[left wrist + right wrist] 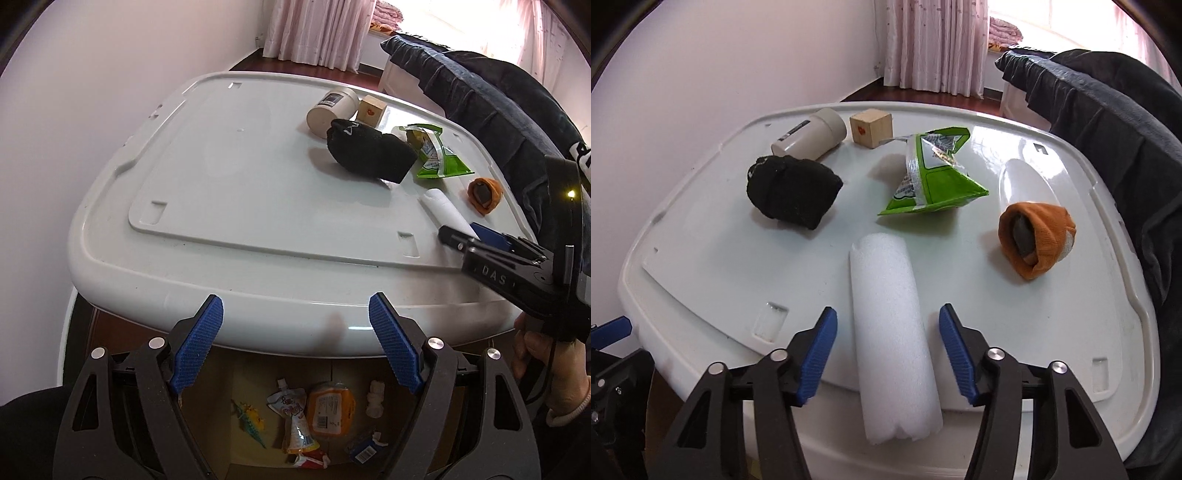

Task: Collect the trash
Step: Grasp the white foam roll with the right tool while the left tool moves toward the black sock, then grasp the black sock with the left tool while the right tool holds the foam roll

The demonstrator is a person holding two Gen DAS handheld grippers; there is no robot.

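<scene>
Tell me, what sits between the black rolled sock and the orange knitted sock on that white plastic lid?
The crumpled green snack wrapper lies between the black rolled sock and the orange knitted sock, touching neither; the right wrist view shows this best.

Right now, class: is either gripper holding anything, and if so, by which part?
Nothing is held. The right gripper is open astride the white foam roll, pads not touching; the left gripper is open and empty.

The left wrist view looks down over the white lid's (229,206) near edge, a box (255,435) below. The right wrist view sits closer, facing the foam roll (890,332). Both share the lid top.
</scene>
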